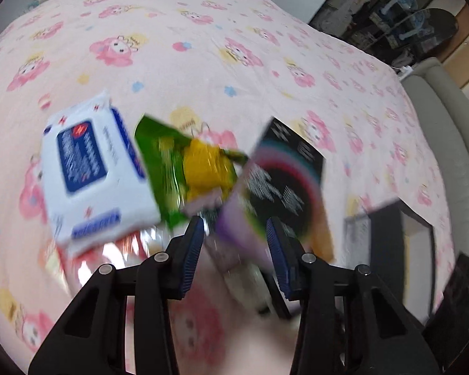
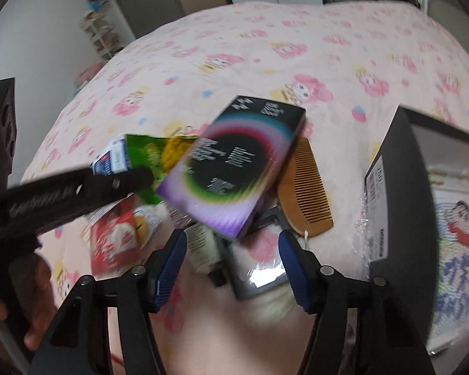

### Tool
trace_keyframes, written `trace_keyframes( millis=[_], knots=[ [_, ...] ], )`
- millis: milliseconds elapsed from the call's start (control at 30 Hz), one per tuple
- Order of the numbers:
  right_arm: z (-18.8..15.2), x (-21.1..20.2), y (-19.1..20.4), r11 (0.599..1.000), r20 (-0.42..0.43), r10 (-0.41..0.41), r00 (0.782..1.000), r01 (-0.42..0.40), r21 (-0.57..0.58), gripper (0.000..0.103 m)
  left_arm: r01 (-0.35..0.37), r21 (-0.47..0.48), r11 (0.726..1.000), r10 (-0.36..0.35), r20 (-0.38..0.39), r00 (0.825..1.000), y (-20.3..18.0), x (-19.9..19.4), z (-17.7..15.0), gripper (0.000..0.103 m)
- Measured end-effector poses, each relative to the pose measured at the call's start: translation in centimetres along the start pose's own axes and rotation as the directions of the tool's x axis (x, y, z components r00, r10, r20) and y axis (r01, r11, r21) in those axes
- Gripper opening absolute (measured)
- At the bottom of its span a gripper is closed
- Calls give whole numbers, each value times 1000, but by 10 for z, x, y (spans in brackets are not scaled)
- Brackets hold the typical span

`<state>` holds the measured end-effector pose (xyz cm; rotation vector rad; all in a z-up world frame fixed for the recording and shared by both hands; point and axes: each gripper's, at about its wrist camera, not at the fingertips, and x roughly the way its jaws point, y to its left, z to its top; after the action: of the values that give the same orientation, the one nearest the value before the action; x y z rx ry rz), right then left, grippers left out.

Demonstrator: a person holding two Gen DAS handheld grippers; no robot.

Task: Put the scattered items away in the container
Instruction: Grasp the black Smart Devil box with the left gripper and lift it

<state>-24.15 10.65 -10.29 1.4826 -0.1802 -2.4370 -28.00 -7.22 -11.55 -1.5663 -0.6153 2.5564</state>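
Observation:
A heap of items lies on the pink cartoon bedsheet (image 1: 203, 47). It holds a white and blue wipes pack (image 1: 90, 168), a green and yellow snack bag (image 1: 184, 168) and a black box with a rainbow ring (image 1: 284, 181). My left gripper (image 1: 236, 247) hovers open just above the heap's near edge, with blurred items below its jaws. In the right wrist view the rainbow box (image 2: 234, 165) leans over a wooden comb (image 2: 306, 197), a white tube (image 2: 203, 247) and a grey shiny flat item (image 2: 259, 268). My right gripper (image 2: 233, 265) is open above the tube and the flat item.
The open dark container box (image 2: 400, 187) stands at the right with a cartoon-printed item inside; it also shows as the box (image 1: 387, 237). A red packet (image 2: 115, 240) lies left of the tube. A hand (image 2: 31, 281) holds the left gripper (image 2: 134, 178). A padded bed frame (image 1: 447, 131) runs along the right.

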Motion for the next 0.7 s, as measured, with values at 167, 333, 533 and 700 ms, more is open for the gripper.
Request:
trace_keyframes(
  millis=[167, 333, 533, 700],
  knots=[
    [7, 29, -14, 996, -40, 87, 995, -85, 37, 50, 50, -33, 998, -53, -85, 995, 11, 37, -5, 36],
    [9, 35, -18, 988, -46, 143, 989, -140, 62, 43, 45, 6, 999, -45, -95, 995, 3, 22, -18, 33],
    [-14, 5, -15, 992, -42, 117, 992, -115, 46, 43, 57, -5, 998, -57, -137, 989, 0, -1, -55, 33],
    [-56, -11, -11, 998, -110, 70, 991, -68, 14, 43, 71, -59, 996, -83, -245, 966, 6, -15, -106, 35]
  ],
)
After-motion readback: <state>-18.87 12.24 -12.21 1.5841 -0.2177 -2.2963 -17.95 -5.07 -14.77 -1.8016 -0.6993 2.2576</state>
